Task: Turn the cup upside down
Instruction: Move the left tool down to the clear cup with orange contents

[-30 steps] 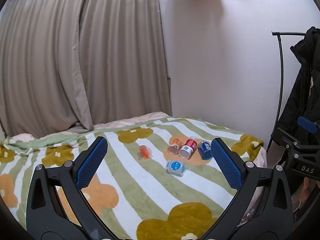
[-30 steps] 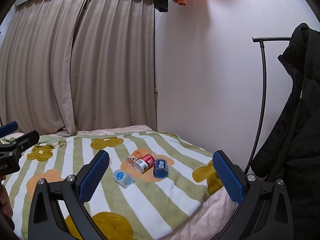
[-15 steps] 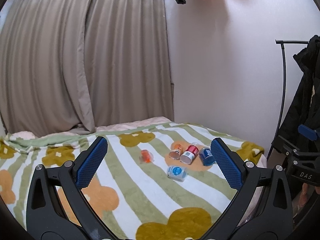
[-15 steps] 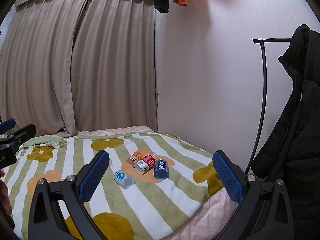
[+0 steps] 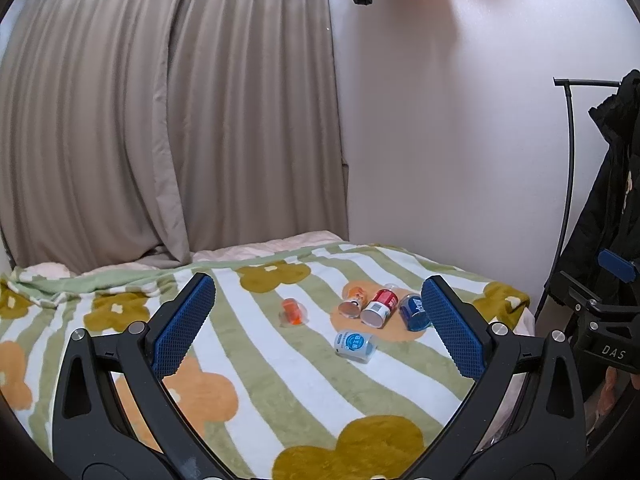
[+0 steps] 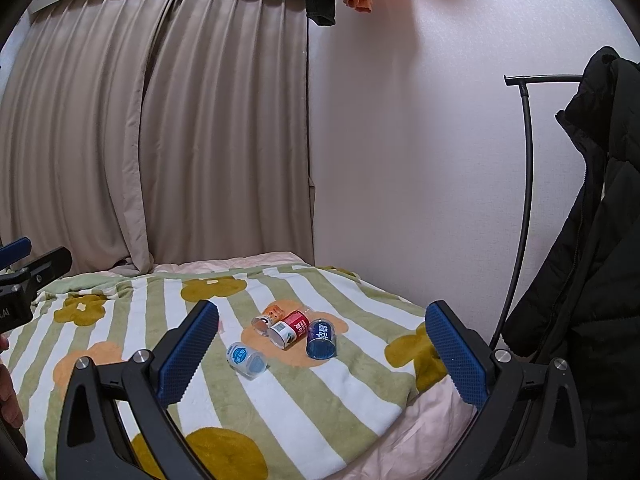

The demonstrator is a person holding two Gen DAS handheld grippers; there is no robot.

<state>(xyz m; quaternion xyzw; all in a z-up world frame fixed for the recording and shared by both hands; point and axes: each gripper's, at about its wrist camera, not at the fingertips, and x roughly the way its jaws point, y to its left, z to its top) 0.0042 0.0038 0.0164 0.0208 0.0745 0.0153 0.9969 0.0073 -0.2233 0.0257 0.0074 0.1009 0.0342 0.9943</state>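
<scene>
My left gripper [image 5: 318,324] wide open, empty, above bed [image 5: 256,364]. My right gripper [image 6: 320,350] wide open, empty too. Cups on their sides mid-blanket: light-blue cup [image 5: 355,345] nearest, orange cup [image 5: 293,311] apart.

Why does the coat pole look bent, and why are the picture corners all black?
Both wrist views use fisheye lenses: in the right wrist view the coat rack pole curves and the corners go dark; in the left wrist view the curtain bows the same way, and small cups stay slightly soft.
</scene>
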